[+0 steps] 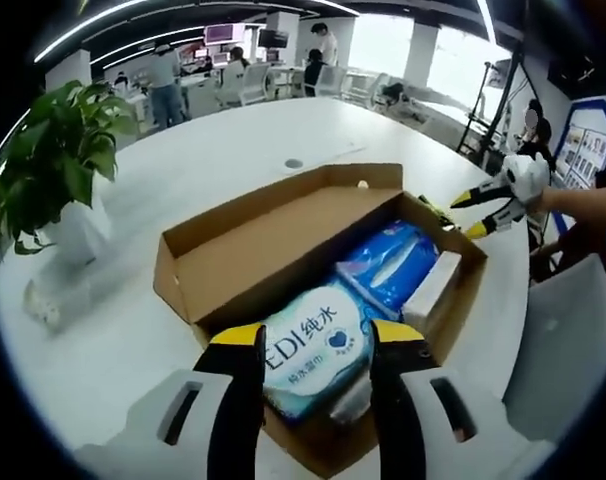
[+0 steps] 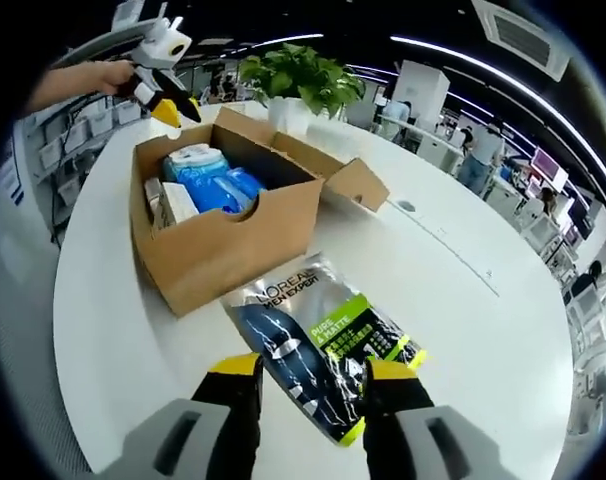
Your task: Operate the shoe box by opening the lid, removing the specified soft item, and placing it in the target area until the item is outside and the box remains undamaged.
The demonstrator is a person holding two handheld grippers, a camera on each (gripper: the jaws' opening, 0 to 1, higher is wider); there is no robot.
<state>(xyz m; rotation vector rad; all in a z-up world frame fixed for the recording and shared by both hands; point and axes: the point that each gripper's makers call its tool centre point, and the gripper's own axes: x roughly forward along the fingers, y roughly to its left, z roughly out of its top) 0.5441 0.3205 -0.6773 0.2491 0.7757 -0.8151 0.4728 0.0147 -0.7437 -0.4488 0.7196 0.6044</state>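
The cardboard shoe box [image 1: 188,285] stands open on the white table, its lid flap [image 1: 283,240] folded back. Inside lie a white-and-blue tissue pack [image 1: 308,350], a blue soft pack [image 1: 393,265] and a small white carton [image 1: 433,285]. My left gripper [image 1: 318,335] hovers open over the tissue pack, holding nothing. A black-and-green L'Oreal pouch [image 2: 318,345] lies flat on the table in front of the box [image 2: 233,240]. My right gripper [image 2: 313,368] stands open just above that pouch. The right gripper [image 1: 470,213] also shows beyond the box's far corner, and the left gripper [image 2: 173,105] above the box.
A potted green plant [image 1: 58,160] in a white pot stands beside the box, also seen behind it [image 2: 293,75]. A round cable grommet [image 1: 294,163] sits in the tabletop. The table's curved edge [image 2: 73,330] runs near the box. People and desks fill the background.
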